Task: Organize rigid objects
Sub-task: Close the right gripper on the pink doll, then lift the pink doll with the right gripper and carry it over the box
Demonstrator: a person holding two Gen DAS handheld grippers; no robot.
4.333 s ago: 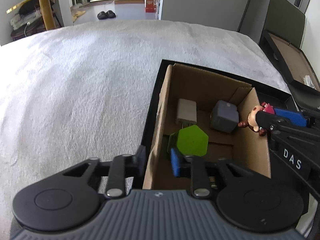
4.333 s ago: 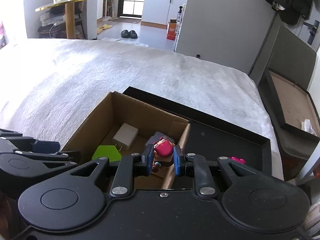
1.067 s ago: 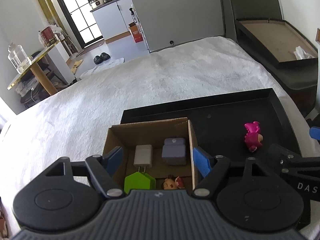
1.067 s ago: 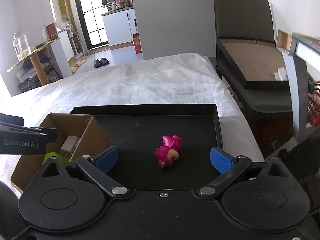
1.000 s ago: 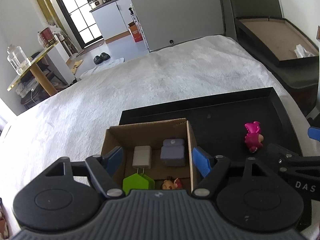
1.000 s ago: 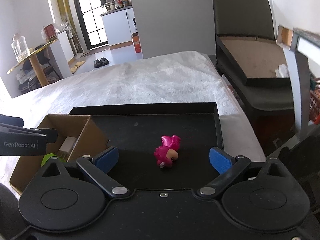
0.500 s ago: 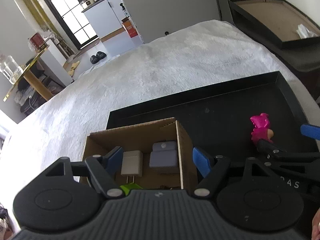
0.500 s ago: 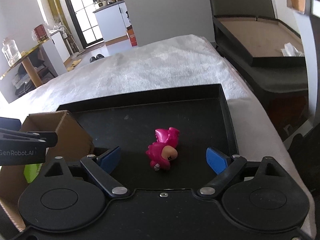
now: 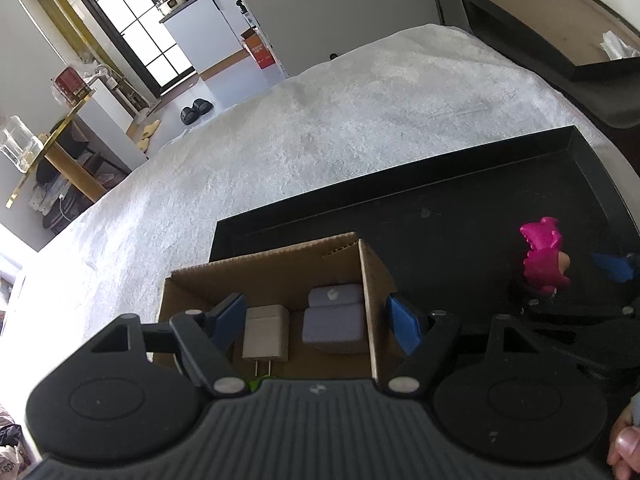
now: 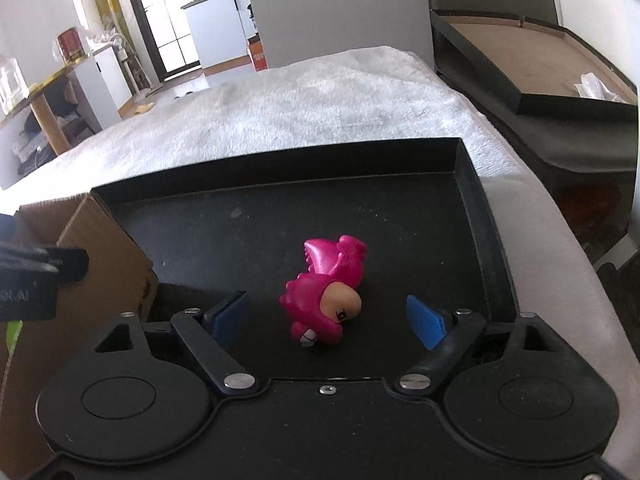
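While the right gripper (image 10: 326, 318) stands open around the pink figurine (image 10: 326, 290) at frame centre, the left gripper (image 9: 316, 318) hangs open over the cardboard box (image 9: 372, 280), lower centre.

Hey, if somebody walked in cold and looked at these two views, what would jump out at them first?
The bright pink toy figure lying on its side in the black tray, framed between the open right gripper. Next, the cardboard box at the tray's left end, with a white charger and grey block inside, below the open left gripper.
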